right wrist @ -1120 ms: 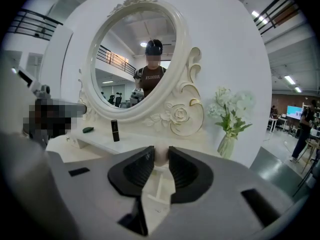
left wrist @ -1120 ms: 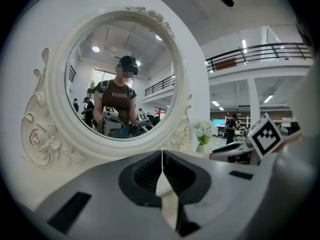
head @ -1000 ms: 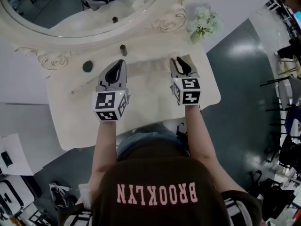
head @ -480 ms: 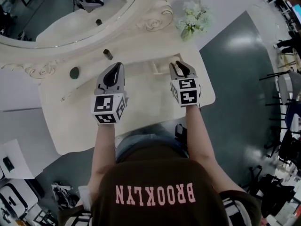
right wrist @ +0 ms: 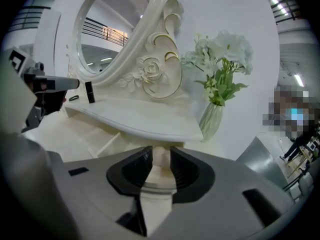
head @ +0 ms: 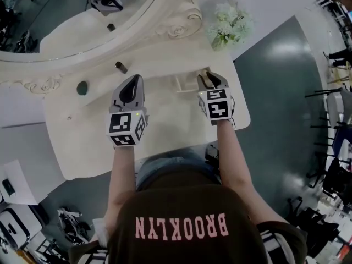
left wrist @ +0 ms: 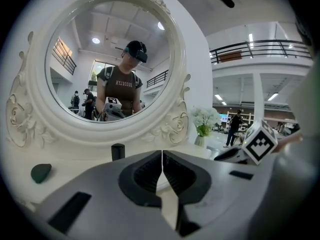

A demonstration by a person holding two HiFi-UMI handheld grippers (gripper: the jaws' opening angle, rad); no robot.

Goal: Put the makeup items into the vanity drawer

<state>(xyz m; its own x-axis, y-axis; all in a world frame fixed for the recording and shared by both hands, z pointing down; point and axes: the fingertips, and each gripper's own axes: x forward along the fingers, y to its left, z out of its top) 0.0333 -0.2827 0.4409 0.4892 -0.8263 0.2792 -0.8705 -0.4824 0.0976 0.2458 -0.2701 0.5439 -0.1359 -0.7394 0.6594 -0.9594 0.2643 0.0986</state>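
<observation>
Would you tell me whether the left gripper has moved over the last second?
Yes. In the head view the left gripper has shifted right, away from the dark tube that stood just beyond its fingers earlier.

Free room over the drawer (head: 165, 95), between dark tube (head: 120, 67) and flower vase (right wrist: 212, 120).

Tube (head: 120, 67), oval item (head: 82, 87) on vanity (head: 82, 142) left, before mirror (head: 66, 21); flower vase (head: 228, 26) right.
</observation>
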